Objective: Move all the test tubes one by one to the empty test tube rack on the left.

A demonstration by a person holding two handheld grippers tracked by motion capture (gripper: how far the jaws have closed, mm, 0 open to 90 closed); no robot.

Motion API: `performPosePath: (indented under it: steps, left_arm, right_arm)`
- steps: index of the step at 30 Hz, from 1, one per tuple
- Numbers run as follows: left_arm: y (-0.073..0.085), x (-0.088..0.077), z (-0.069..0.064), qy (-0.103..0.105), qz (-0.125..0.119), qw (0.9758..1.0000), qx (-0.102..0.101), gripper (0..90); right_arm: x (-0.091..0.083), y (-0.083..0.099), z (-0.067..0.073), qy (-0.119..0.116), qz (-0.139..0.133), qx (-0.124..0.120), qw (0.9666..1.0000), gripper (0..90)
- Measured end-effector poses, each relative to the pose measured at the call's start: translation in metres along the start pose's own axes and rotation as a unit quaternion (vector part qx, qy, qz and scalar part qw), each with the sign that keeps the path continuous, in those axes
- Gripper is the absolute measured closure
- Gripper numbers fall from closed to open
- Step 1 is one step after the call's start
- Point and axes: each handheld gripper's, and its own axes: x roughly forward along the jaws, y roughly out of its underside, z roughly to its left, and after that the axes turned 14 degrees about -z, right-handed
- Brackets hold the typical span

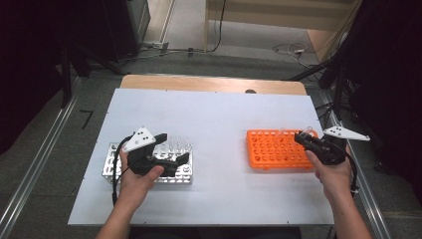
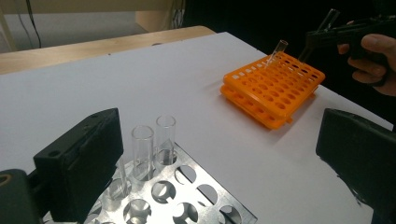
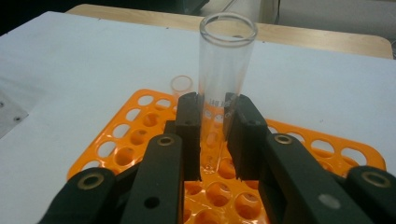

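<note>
On white tabletop board (image 1: 219, 124), grey floor around: right gripper (image 3: 212, 135) is clamping a clear glass test tube (image 3: 224, 70) over orange plastic rack (image 1: 276, 149) at 3 o'clock, near that edge. Left gripper (image 2: 219, 154), jaws apart, is hovering at metal perforated rack (image 1: 181, 172), 9 o'clock. Centre is sitting open.

Showing orange on the right rack (image 1: 276, 149), silver on the left rack (image 1: 112, 167), clear glass tubes (image 3: 224, 70), white table (image 1: 219, 114), black grippers (image 3: 212, 135).
</note>
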Motion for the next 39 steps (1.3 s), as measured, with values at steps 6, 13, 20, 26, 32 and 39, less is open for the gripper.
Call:
performPosePath:
  steps: [6, 13, 20, 26, 32, 39]
  left_arm:
    - [-0.001, 0.001, -0.003, 0.006, 0.002, 1.0, 0.003, 0.0]
    - [-0.001, 0.003, -0.008, 0.013, 0.002, 0.9999, 0.004, 0.0]
    - [-0.001, 0.005, -0.013, 0.019, 0.005, 0.9998, 0.005, 0.0]
    - [-0.002, 0.008, -0.017, 0.028, 0.004, 0.9996, 0.003, 0.0]
    - [-0.002, 0.01, -0.022, 0.036, 0.005, 0.9993, 0.003, 0.0]
    - [-0.002, 0.013, -0.028, 0.049, 0.007, 0.9987, 0.005, 0.3]
  right_arm:
    - [-0.003, -0.007, 0.02, -0.025, -0.001, -0.012, 0.9996, 73.7]
    - [-0.002, -0.012, 0.045, -0.064, -0.001, -0.023, 0.9977, 73.7]
    - [0.002, -0.013, 0.069, -0.093, 0.002, -0.035, 0.995, 73.6]
    - [0.007, -0.01, 0.086, -0.117, 0.007, -0.04, 0.9923, 73.7]
    - [0.011, -0.007, 0.1, -0.138, 0.013, -0.043, 0.9894, 73.6]
    - [0.015, -0.004, 0.118, -0.159, 0.02, -0.05, 0.9857, 73.7]
